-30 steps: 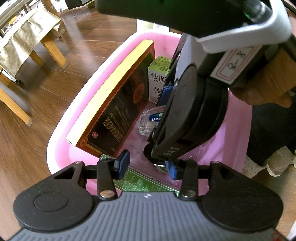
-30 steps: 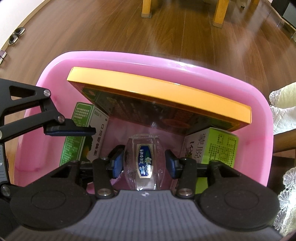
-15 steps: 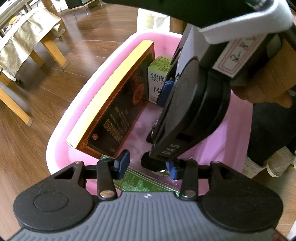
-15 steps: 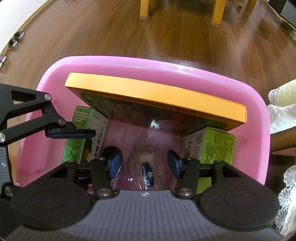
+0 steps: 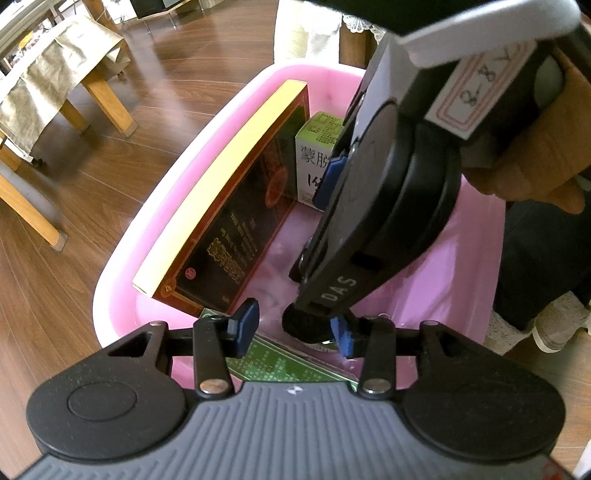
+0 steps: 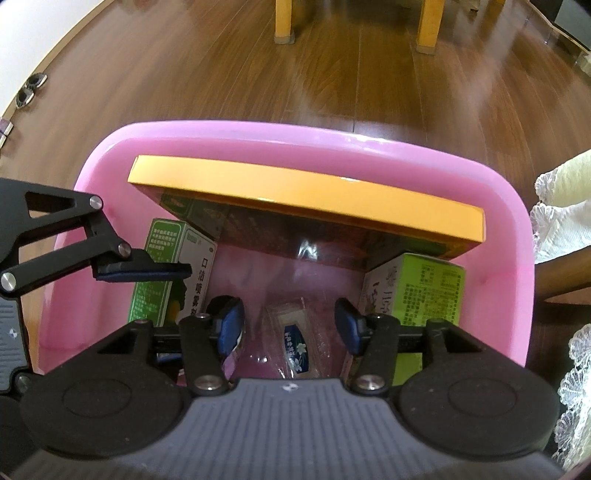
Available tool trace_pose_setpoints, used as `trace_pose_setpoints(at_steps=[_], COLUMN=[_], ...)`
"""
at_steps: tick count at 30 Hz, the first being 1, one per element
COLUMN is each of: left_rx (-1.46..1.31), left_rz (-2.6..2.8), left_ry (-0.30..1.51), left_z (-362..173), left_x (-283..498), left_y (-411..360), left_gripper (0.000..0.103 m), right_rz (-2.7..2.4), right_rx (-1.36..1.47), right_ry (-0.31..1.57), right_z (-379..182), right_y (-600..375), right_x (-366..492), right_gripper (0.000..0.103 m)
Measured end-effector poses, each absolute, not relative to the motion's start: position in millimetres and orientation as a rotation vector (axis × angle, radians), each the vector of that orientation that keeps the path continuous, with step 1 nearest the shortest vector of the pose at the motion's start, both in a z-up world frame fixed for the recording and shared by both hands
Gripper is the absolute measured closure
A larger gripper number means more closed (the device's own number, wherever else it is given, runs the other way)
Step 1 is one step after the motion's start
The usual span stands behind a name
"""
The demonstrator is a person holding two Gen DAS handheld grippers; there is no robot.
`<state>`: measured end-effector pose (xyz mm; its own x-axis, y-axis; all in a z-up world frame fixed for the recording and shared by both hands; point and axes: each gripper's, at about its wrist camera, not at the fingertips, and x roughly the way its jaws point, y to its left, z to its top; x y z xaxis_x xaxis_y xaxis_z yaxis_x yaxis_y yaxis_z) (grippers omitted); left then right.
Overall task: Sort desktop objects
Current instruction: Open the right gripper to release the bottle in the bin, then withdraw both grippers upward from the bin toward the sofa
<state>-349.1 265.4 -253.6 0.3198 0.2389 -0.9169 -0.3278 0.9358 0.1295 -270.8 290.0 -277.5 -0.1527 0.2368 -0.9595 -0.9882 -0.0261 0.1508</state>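
Down on the pink plastic tub's (image 6: 306,147) floor lies a clear, slippery-looking packet (image 6: 295,339); the right tool (image 6: 288,325) hangs open above it, best pinched across its narrow sides.

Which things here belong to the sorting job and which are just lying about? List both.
Job: pink tub; long orange-edged box; green spray box; green-and-white carton; clear packet; right gripper, open; left gripper, open.

Lying about: wooden table legs; cloth-draped bench.

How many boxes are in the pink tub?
3: a big orange-edged box leaning along the tub's far wall, a green box at its left end, a lime box at its right. The grippers may hide more.
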Motion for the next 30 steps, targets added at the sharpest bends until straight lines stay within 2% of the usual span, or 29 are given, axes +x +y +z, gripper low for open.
trace_pose_setpoints(at_steps=[9, 16, 18, 19, 20, 24, 28, 30], left_rx=[-0.066, -0.045, -0.043, -0.041, -0.036, -0.016, 0.005, 0.028], left_rz=[0.376, 0.391, 0.392, 0.39, 0.386, 0.378, 0.377, 0.375], left_ry=[1.178, 1.153, 1.144, 1.139, 1.133, 1.126, 1.116, 1.107], left_z=[-258.8, -258.3, -257.7, -257.7, -257.7, -255.9, -255.7, -252.8], left_x=[-339.1, -332.8, -330.9, -330.2, -329.7, -326.3, -320.1, -319.2], left_y=[244.0, 225.4, 218.9, 215.9, 212.7, 197.5, 181.6, 173.7], left_gripper=[0.053, 0.046, 0.04, 0.031, 0.028, 0.026, 0.014, 0.012], right_rz=[1.437, 1.421, 1.418, 1.418, 1.417, 1.414, 1.405, 1.402], right_rx=[-0.912, -0.85, -0.826, -0.814, -0.804, -0.754, -0.704, -0.683], right_ry=[1.116, 1.108, 1.105, 1.1, 1.093, 1.072, 1.062, 1.059], right_z=[-264.0, -247.7, -242.0, -239.0, -236.0, -224.5, -213.9, -208.8], right_y=[282.3, 271.7, 267.6, 265.5, 263.4, 255.4, 248.8, 244.6], right_x=[-265.5, -250.9, -247.0, -245.4, -244.0, -238.4, -229.6, -224.8], right_gripper=[0.052, 0.052, 0.052, 0.052, 0.052, 0.052, 0.051, 0.049])
